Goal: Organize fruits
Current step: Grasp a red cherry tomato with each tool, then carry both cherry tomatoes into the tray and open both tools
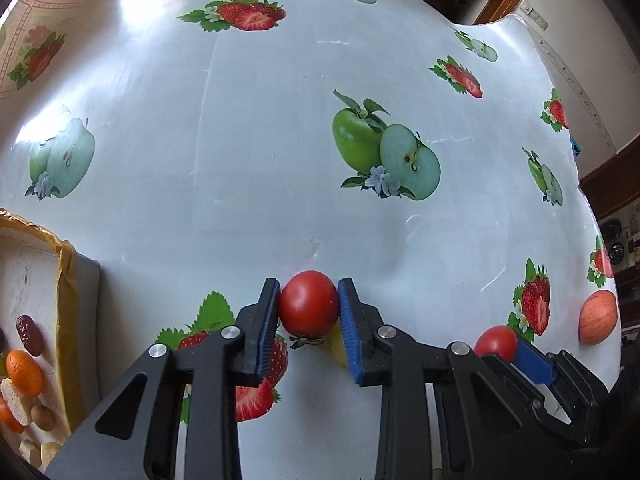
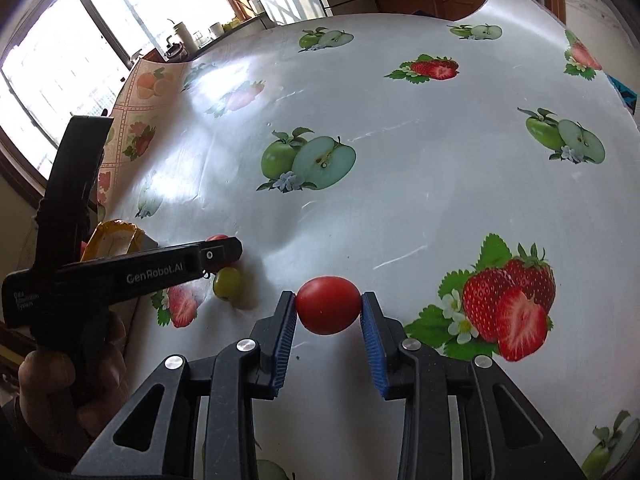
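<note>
In the left wrist view my left gripper (image 1: pixel 309 282) is shut on a red tomato (image 1: pixel 308 306), its blue pads pressing on both sides, low over the fruit-print tablecloth (image 1: pixel 260 140). A yellow-green grape (image 1: pixel 338 350) lies just behind the right finger. In the right wrist view my right gripper (image 2: pixel 328 296) is shut on a second red tomato (image 2: pixel 328 306). The same tomato (image 1: pixel 496 340) and the right gripper (image 1: pixel 506 350) appear at the lower right of the left wrist view. The left gripper (image 2: pixel 228 254), held by a hand, hides most of its tomato (image 2: pixel 218 237), with the grape (image 2: pixel 227 283) beside it.
A white box with yellow tape on its rim (image 1: pixel 66 300) stands at the left and holds several small fruits. A reddish apple (image 1: pixel 598 316) lies near the table's right edge. The tablecloth carries printed apples and strawberries. Windows and cabinets stand beyond the table.
</note>
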Demonstrator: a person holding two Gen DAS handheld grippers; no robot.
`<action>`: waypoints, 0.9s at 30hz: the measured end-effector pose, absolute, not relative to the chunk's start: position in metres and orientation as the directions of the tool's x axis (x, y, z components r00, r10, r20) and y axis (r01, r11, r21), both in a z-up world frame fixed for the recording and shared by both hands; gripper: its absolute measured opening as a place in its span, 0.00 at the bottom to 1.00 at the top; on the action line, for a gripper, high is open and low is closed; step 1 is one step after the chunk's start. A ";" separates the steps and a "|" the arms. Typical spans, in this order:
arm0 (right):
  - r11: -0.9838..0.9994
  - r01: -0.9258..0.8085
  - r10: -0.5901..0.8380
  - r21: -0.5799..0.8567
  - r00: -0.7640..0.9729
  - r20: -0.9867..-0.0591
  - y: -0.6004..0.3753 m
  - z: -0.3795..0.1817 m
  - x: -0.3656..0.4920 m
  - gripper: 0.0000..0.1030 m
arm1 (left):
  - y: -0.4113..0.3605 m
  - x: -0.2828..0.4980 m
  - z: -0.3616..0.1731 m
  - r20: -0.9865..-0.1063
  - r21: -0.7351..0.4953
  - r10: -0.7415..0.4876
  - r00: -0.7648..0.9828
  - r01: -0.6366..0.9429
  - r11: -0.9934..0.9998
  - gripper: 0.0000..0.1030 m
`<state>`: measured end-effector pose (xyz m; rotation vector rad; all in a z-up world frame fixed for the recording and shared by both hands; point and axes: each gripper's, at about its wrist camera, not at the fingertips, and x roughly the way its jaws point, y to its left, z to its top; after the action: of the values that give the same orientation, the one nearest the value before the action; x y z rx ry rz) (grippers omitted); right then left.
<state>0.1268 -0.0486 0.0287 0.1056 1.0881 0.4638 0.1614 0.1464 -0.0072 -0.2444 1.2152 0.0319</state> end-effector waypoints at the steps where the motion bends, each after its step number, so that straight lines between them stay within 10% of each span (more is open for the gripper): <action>1: 0.902 -0.307 0.410 0.304 0.383 -0.828 -0.049 0.029 0.122 0.32 | 0.147 0.158 -0.006 -0.932 -0.155 -0.091 0.352 -0.158 0.975 0.26; 27: 0.850 -0.453 0.443 0.269 0.339 -0.830 -0.020 0.067 0.013 0.32 | 0.169 0.004 0.050 -0.925 -0.048 0.030 0.380 -0.193 0.980 0.26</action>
<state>0.0133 -0.0197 0.0674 -0.0102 1.0772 0.5831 0.0045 0.1686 0.0501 -0.1571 1.1740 0.1428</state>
